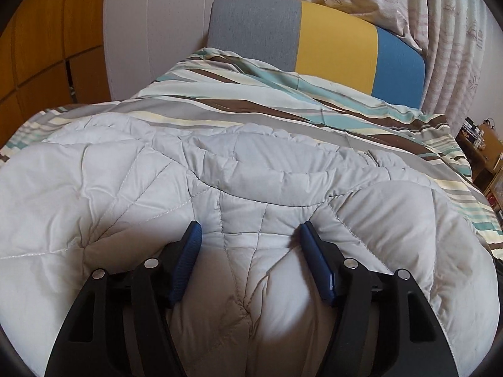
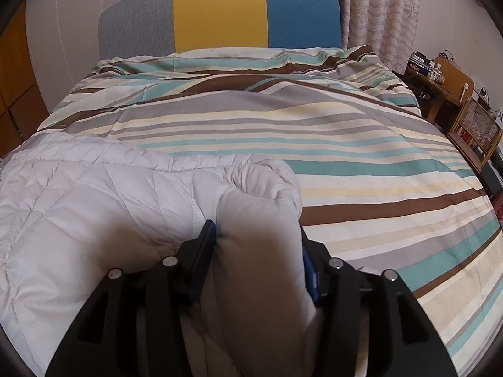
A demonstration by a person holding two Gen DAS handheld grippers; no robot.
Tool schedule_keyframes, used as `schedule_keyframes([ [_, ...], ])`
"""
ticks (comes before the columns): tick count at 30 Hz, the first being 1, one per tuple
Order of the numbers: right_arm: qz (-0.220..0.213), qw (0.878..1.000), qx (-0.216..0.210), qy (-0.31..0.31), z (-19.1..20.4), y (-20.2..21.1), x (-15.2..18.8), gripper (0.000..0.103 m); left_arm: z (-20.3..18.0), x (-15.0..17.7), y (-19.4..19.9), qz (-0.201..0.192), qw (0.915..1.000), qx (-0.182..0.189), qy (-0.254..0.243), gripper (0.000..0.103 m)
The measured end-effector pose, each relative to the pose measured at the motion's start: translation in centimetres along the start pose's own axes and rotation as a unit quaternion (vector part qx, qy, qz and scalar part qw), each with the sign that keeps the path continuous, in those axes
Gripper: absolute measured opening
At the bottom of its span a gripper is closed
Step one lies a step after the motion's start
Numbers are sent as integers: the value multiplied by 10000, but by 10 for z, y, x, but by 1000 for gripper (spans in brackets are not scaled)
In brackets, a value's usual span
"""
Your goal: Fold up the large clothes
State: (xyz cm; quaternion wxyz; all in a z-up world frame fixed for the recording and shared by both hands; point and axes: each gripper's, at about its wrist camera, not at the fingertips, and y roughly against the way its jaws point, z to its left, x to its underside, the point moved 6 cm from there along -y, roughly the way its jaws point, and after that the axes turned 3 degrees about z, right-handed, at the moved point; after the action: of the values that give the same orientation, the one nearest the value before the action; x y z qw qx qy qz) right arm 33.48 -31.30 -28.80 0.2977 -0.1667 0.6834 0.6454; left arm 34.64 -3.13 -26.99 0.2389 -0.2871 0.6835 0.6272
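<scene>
The jacket (image 1: 157,188) lay on the bed (image 2: 345,163). The left hand-held gripper (image 1: 250,231) stood open over it; the right hand-held gripper (image 2: 257,229) straddled a jacket fold, grip unclear.

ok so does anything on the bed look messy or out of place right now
Nothing damaged or spilled. The grey padded jacket lies bunched and puffy rather than flat, and a thick roll of it bulges between the right gripper's jaws. The striped bedspread is rumpled near the headboard.
</scene>
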Motion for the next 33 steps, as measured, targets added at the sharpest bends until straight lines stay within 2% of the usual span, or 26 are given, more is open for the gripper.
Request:
schedule_keyframes([
  [3, -97, 9999, -51, 34, 0, 18, -6, 51, 1, -1, 2, -8, 10000, 32, 22, 65],
  [6, -712, 9972, -212, -60, 9, 63, -15, 52, 1, 0, 2, -6, 10000, -1, -9, 65],
  [10, -1174, 9886, -935, 98, 55, 105, -22, 52, -1, 0, 4, -17, 9999, -116, -89, 65],
  [13, -1156, 9842, -1238, 508, 101, 105, -18, 51, -3, 1, 6, -39, 9995, -254, -168, 65],
  [17, -845, 9864, -1029, 963, 134, 70, 4, 51, -4, 2, 6, -27, 9992, -335, -218, 65],
  [24, -408, 9906, -1031, 796, 136, 24, 15, 52, -6, 2, 3, 10, 9983, -502, -296, 65],
  [28, -308, 9906, -1091, 762, 134, 18, 17, 52, -8, 1, 5, 83, 9970, -667, -385, 69],
  [31, -302, 9905, -1120, 733, 131, 17, 16, 52, -13, 2, 19, 249, 9943, -922, -484, 73],
  [33, -304, 9903, -1158, 701, 129, 17, 15, 52, -17, 2, 43, 57, 9951, -907, -389, 73],
])
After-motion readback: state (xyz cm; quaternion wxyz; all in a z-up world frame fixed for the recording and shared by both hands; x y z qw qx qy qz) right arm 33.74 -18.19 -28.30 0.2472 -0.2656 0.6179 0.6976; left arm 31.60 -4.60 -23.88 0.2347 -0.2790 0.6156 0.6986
